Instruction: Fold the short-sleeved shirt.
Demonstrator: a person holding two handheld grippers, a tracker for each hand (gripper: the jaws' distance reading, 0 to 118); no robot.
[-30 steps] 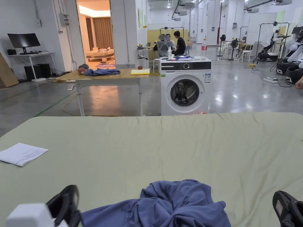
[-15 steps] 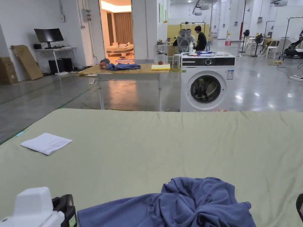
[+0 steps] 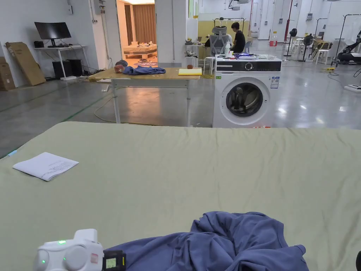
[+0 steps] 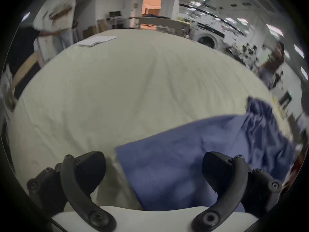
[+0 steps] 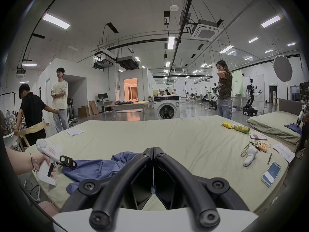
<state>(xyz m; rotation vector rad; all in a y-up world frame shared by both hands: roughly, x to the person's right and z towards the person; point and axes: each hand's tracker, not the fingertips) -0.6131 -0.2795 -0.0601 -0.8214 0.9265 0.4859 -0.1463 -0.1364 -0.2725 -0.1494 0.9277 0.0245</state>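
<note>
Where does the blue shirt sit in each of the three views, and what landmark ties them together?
Head view: blue shirt crumpled at bottom centre on the green mattress.
Left gripper view: lower right, one flat edge lying between the open jaws.
Right gripper view: lower centre-left, behind the shut jaws.
Shared landmark: the white washing machine beyond the mattress.

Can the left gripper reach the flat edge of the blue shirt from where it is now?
Probably yes. The left gripper has its jaws wide open, with the flat edge of the blue shirt lying between and just beyond them on the green sheet. Nothing stands in the way.
</note>
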